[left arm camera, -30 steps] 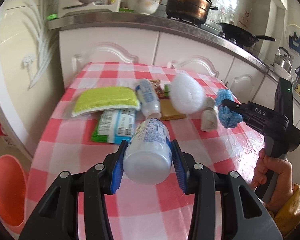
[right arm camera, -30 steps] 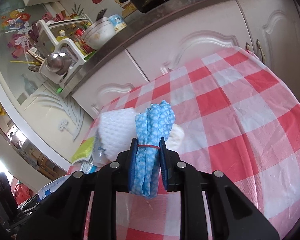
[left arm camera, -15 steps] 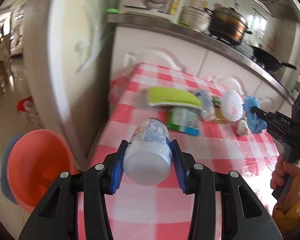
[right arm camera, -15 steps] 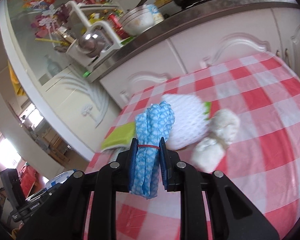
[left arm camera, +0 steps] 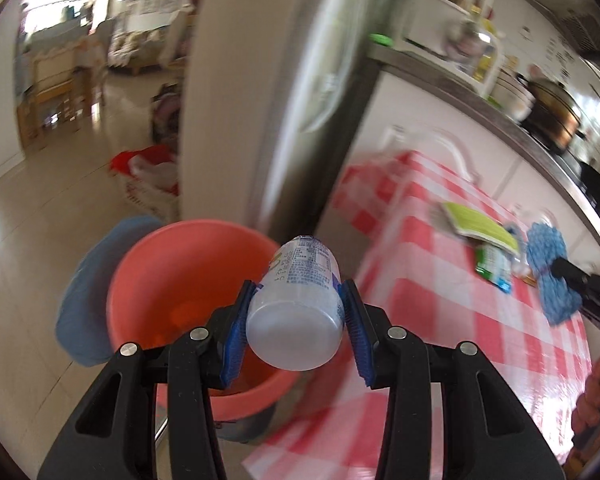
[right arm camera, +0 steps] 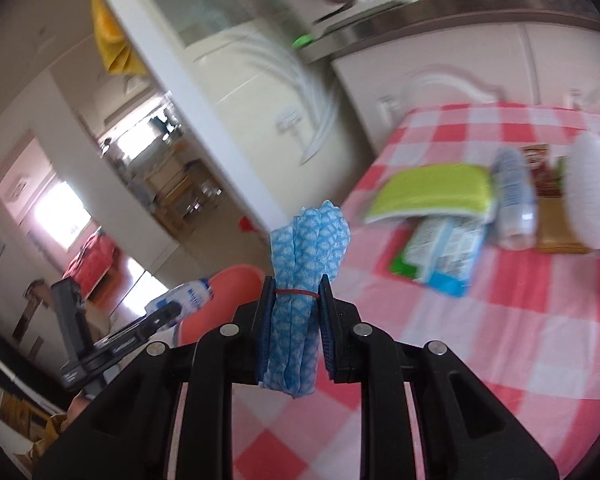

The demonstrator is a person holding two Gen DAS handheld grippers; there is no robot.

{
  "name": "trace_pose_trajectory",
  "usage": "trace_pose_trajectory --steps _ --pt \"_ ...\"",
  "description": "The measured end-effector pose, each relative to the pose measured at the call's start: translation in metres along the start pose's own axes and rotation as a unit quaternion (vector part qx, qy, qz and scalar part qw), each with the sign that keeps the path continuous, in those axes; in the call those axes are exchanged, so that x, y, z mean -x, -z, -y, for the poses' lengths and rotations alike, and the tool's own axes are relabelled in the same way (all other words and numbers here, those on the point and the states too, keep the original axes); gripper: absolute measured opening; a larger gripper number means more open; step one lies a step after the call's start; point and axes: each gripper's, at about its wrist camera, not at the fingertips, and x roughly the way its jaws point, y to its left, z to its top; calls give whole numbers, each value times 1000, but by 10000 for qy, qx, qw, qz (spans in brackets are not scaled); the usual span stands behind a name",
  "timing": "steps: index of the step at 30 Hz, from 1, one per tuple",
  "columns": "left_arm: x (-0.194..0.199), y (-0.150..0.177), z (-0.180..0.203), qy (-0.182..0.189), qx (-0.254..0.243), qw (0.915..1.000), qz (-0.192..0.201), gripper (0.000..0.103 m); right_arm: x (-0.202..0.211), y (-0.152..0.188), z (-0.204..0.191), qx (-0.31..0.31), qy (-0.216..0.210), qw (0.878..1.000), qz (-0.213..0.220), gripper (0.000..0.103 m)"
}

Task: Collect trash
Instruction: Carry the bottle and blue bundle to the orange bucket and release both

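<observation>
A bottle (left arm camera: 296, 308) is clamped in the left gripper (left arm camera: 296, 334) above the bucket (left arm camera: 188, 300); a rolled cloth (right arm camera: 304, 300) is clamped in the right gripper (right arm camera: 294, 332), with packets (right arm camera: 440, 256) ahead on the table (right arm camera: 520, 340).

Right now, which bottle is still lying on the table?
The bottle beside the green pack. The other bottle is up between the left fingers, near the bucket.
</observation>
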Motion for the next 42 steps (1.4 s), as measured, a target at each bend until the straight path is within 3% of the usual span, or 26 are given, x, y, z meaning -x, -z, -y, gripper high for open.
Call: trace_pose_trajectory --steps 12,18,20,23,24,27,31,33,42 --pt "-17 5 -59 -290 639 9975 -38 45 -109 1 -89 663 -679 9896 -1079 23" --pt "-24 6 -73 -367 822 9959 -111 45 -145 0 -119 896 -778 9852 -1234 26" --pt "-29 6 -74 -413 826 9956 -157 45 -155 0 -127 983 -772 9840 -1271 31" --pt "-36 6 -80 -360 943 9946 -238 46 -170 4 -137 1137 -617 9834 -1274 52" --pt "-38 6 -81 -369 966 9943 -263 51 -171 5 -137 1155 -526 9840 -1247 60" --pt "-43 9 -84 -442 1000 9934 -342 73 -164 4 -125 999 -421 9873 -1158 64" --pt "-41 12 -87 -479 1092 9923 -336 90 -130 -4 -100 729 -287 9936 -818 75" --pt "-37 13 -87 -412 1162 9919 -312 91 -104 -5 -84 706 -91 9961 -518 82" --pt "-25 20 -79 297 1879 9811 -349 94 -36 11 -34 500 248 9982 207 90"
